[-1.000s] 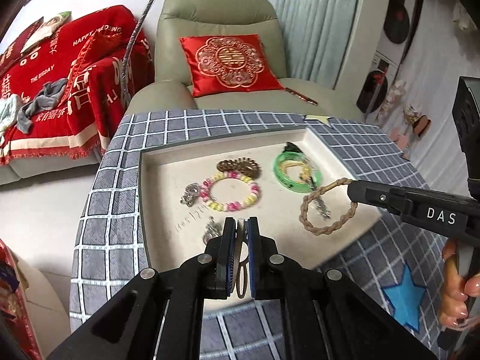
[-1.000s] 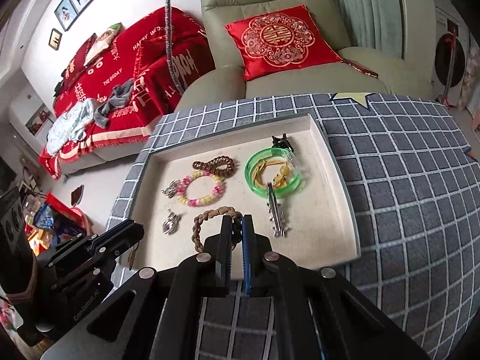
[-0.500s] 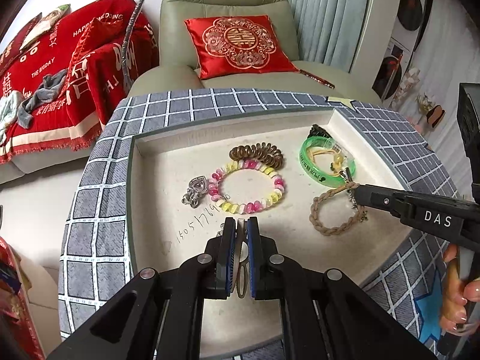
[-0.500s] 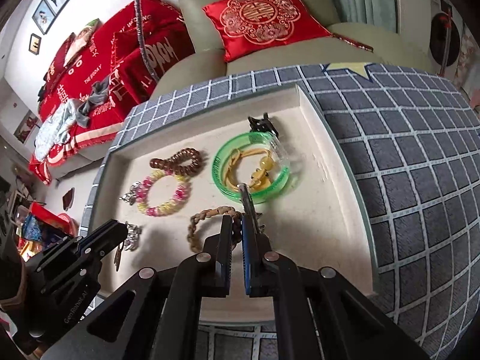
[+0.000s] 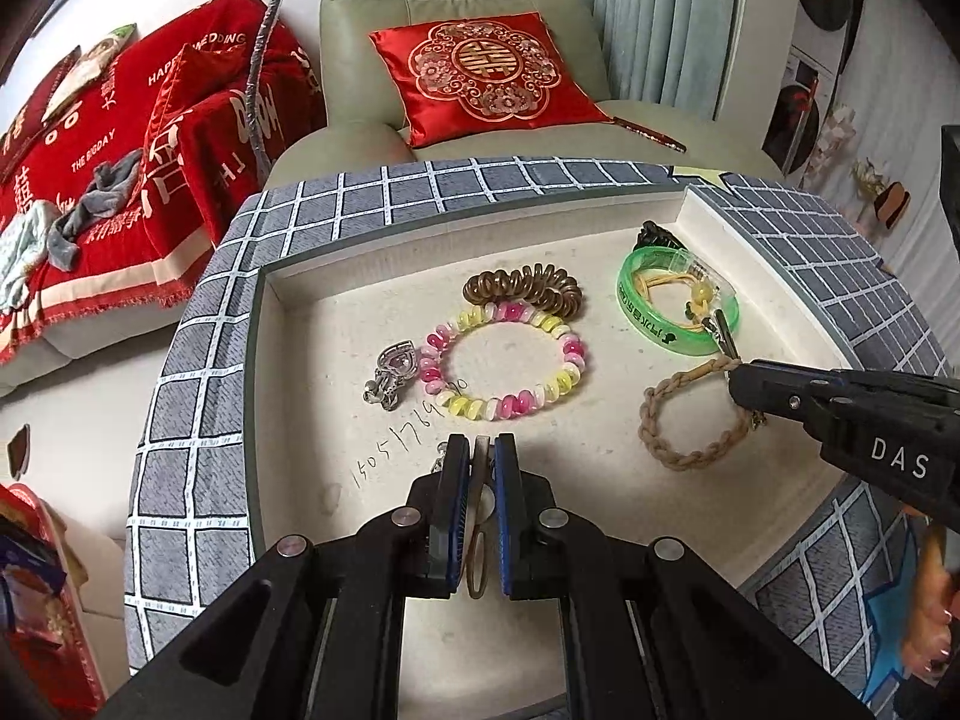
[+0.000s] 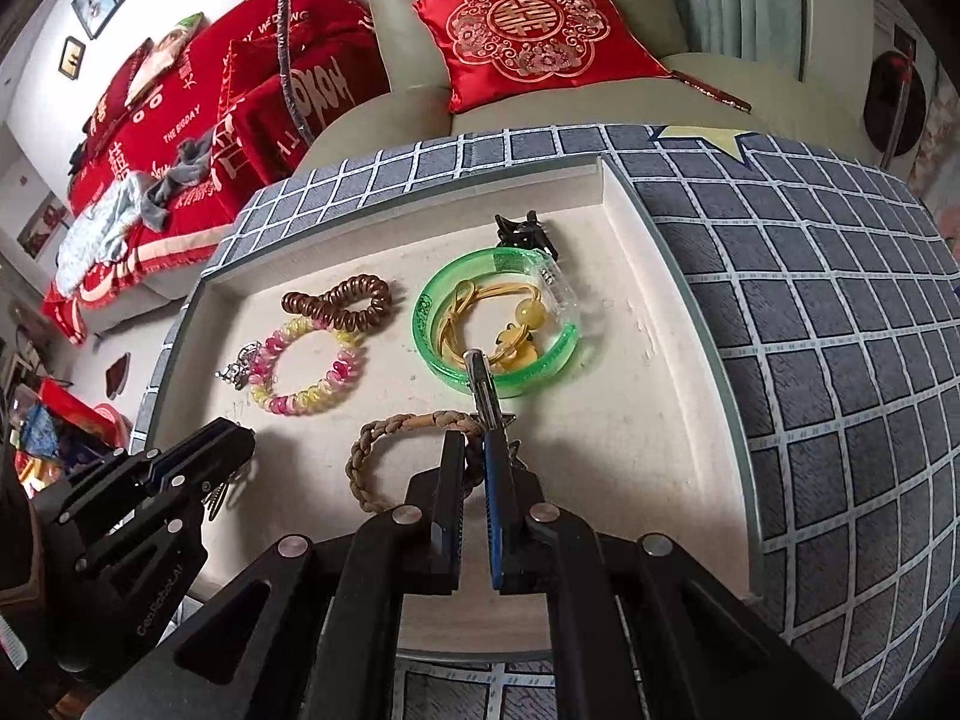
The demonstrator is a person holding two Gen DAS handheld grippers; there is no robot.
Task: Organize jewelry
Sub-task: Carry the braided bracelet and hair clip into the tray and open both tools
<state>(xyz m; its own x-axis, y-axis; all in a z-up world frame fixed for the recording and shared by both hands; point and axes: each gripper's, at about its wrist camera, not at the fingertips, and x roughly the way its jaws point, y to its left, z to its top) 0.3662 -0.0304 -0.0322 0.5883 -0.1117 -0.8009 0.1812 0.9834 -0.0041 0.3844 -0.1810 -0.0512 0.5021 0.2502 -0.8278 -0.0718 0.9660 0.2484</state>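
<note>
Grippers were both clamped over the tray (image 5: 600, 516): the left gripper (image 5: 480, 468) on a thin hair clip (image 5: 478, 534) near the front edge, the right gripper (image 6: 474, 450) on a metal clip (image 6: 483, 384) overlapping the braided bracelet (image 6: 384, 450) and green bangle (image 6: 480, 324).

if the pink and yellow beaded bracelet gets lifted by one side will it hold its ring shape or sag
The pink and yellow beaded bracelet is probably strung beads, so it would likely sag into a drooping loop. Its glossy rounded beads look slippery and may slide between the pads.

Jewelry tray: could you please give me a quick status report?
Left gripper shut on small metal piece. Right gripper shut on silver clip, tip over green bangle. Braided bracelet close beneath, may snag.
</note>
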